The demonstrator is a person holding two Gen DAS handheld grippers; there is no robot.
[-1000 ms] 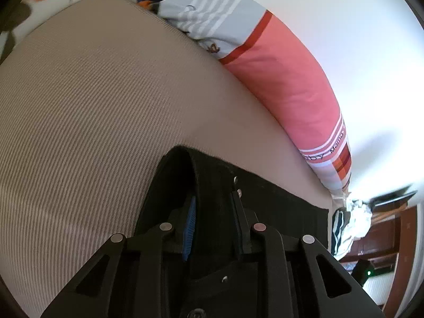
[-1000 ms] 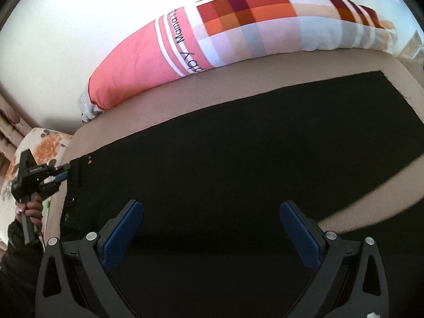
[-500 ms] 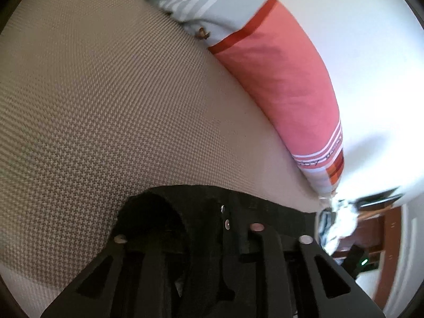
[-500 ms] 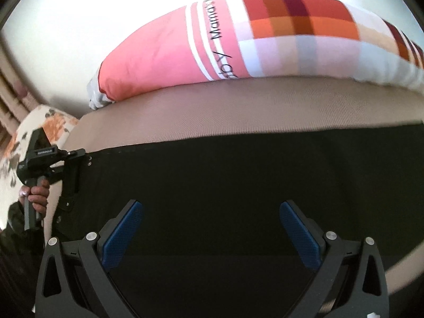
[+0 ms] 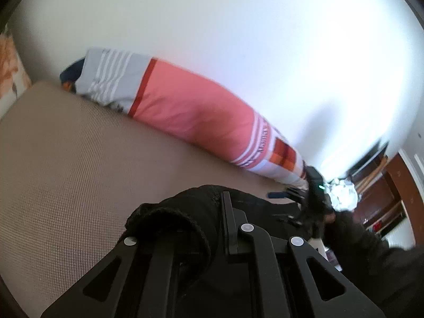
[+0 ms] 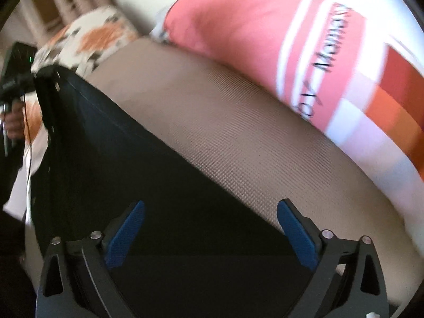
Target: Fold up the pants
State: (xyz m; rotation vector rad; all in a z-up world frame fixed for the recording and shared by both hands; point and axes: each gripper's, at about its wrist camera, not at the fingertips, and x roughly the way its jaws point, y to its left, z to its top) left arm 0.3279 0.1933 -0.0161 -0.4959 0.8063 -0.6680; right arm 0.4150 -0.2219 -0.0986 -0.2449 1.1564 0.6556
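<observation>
My left tool (image 5: 212,222) clamped on pants (image 6: 148,201) waistband, lifted off bed (image 6: 212,122). My right tool (image 6: 210,228) closing, jaws still wide, nothing pinched, hovering over leg. Pants' long axis runs from left tool toward right; right hand nearer leg end.

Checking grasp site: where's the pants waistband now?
In the left wrist view the waistband is bottom centre, bunched in the shut left gripper above the beige mattress, in front of the pink bolster.
</observation>
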